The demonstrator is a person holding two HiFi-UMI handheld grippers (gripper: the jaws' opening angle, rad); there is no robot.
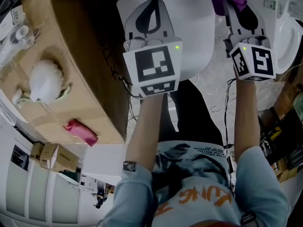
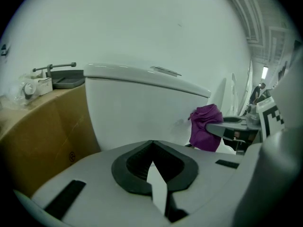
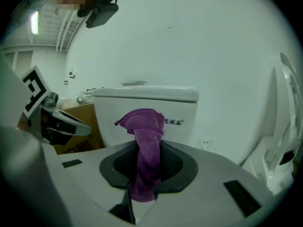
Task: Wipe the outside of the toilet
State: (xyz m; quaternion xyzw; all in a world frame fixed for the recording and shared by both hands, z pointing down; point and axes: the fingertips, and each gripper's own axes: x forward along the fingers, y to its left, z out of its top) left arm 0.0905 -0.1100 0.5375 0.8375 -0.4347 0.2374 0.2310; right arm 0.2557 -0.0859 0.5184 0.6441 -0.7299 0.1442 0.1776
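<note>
The left hand-held gripper (image 1: 152,11) is nearest, its jaws brought together on nothing, with the tips over the closed lid of the toilet (image 1: 196,41). To its right, past the lid's right edge, the right hand-held gripper (image 1: 236,11) is clamped on the purple cloth (image 3: 145,141). A twisted strand runs down between the jaws and a loose wad stands proud beyond the tips.

The cloth looks light, soft and limp, so it will fold and slide rather than push. The hold low on the strand seems sound, provided the wad stays ahead of the jaws so that fabric, not gripper, meets the porcelain. The toilet is fixed, hard and glossy, likely slick, so wiping will probably need steady pressure along its curves.

Farther off, the tank (image 3: 184,110) stands against the pale wall (image 3: 189,41). A cardboard box (image 1: 71,56) sits just to the left of the toilet. No wiping contact shows yet.
</note>
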